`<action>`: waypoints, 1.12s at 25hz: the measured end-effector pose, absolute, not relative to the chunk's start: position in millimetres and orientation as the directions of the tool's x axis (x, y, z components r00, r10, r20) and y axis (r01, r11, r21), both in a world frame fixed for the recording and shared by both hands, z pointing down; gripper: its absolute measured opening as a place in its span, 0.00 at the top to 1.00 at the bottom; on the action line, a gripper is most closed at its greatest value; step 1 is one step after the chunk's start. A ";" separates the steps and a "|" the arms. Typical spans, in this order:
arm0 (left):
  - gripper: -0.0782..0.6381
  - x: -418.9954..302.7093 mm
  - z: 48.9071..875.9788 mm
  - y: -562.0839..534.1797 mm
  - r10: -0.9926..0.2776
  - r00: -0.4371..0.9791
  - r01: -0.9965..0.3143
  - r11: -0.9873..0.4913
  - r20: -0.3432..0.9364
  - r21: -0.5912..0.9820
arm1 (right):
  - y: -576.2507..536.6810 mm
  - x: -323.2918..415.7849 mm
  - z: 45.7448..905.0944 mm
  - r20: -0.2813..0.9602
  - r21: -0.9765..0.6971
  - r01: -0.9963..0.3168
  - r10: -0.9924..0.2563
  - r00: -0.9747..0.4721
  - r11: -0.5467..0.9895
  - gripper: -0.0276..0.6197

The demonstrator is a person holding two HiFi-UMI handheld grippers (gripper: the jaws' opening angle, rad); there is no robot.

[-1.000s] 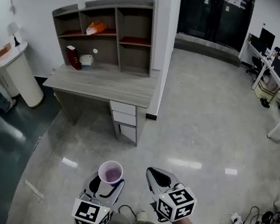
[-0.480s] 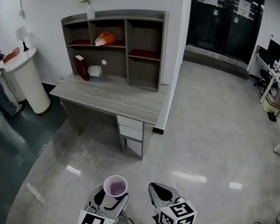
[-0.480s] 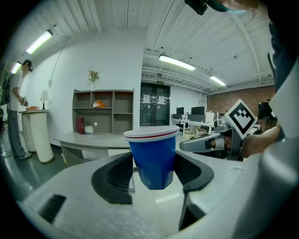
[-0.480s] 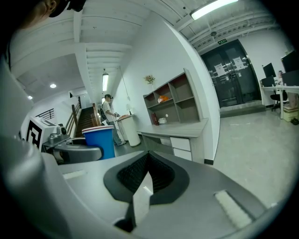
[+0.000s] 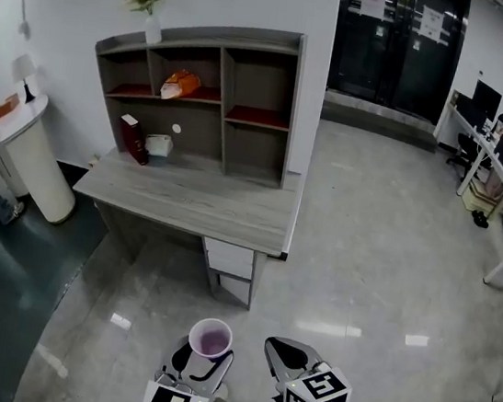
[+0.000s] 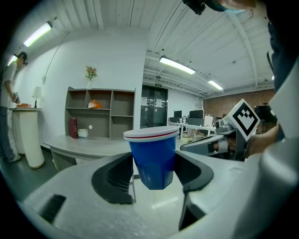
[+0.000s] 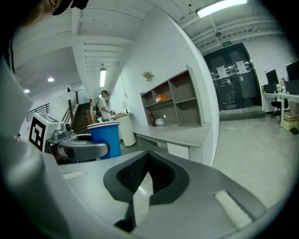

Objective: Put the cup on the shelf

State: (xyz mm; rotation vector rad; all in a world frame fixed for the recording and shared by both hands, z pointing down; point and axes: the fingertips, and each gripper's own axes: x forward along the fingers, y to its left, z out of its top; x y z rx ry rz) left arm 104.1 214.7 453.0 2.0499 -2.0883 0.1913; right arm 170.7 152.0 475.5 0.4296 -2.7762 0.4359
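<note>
Cup [image 5: 211, 337] nearer shelf [image 5: 219, 37] than before

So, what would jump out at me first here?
A blue cup with a white rim, clamped between the fingers of the left gripper, right in front of the person. Beyond it, across the shiny floor, a grey desk carries an open shelf unit topped by a flower vase.

Glossy grey floor [image 5: 384, 251], white walls [image 5: 75, 3]
</note>
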 end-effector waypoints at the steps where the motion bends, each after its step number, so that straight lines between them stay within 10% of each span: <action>1: 0.52 96.0 452.8 208.2 -0.971 -0.004 -0.998 0.017 0.239 0.053 | 145.7 161.4 474.8 0.335 -0.245 -0.339 -0.249 -0.909 0.908 0.96; 28: 0.52 -72.3 461.5 138.5 -0.966 0.095 -0.994 -0.080 0.240 0.070 | 79.4 -16.5 480.5 0.358 -0.255 -0.402 -0.301 -0.884 0.879 0.96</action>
